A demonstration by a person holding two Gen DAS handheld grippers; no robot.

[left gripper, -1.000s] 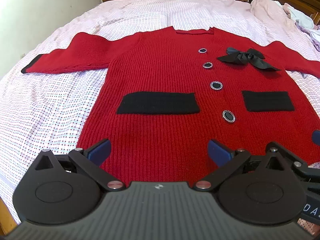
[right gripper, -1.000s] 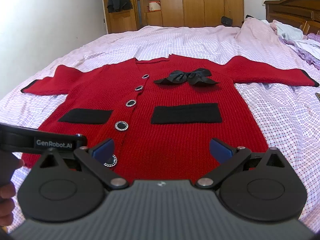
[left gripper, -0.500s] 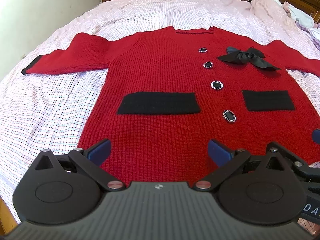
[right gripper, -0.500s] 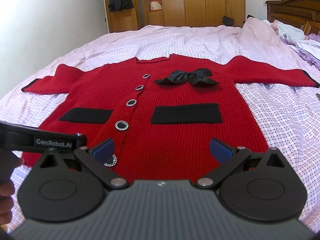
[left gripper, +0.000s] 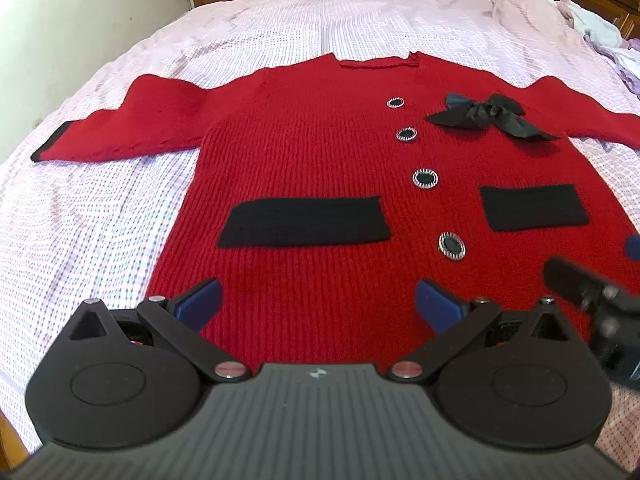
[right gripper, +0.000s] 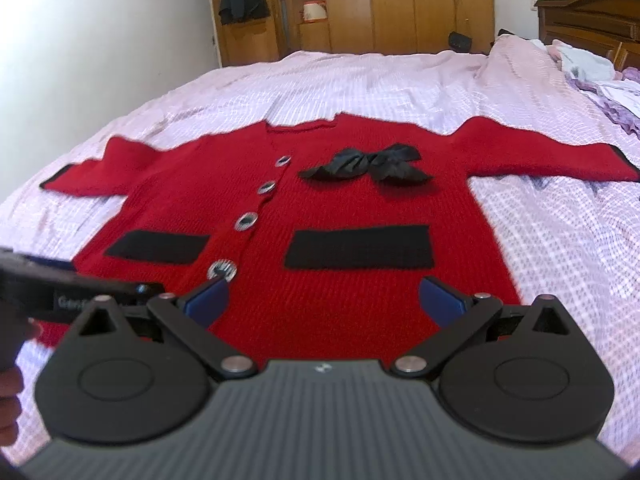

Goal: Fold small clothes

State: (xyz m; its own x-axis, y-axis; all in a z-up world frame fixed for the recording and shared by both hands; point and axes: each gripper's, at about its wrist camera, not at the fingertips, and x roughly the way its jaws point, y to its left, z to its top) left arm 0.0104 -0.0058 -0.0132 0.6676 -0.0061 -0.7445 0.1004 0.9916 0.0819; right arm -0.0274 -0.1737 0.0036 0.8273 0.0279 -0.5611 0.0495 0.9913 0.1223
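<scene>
A small red knit cardigan [left gripper: 320, 152] lies flat and face up on the bed, sleeves spread out to both sides. It has two black pocket bands, a row of dark buttons and a black bow [left gripper: 486, 117]. It also shows in the right wrist view [right gripper: 352, 208]. My left gripper [left gripper: 318, 300] is open and empty over the hem's left half. My right gripper [right gripper: 324, 298] is open and empty over the hem's right half. The right gripper's body shows at the left wrist view's right edge [left gripper: 592, 300].
The bed has a pink checked sheet [left gripper: 100, 220]. Loose clothes [right gripper: 600, 80] lie at the far right by the wooden headboard [right gripper: 592, 16]. Wooden wardrobes [right gripper: 400, 4] stand beyond the bed. A white wall runs along the left.
Both grippers have moved forward a little over the hem. The right gripper has risen and tilted, so its view blurs. The cardigan has not moved.
</scene>
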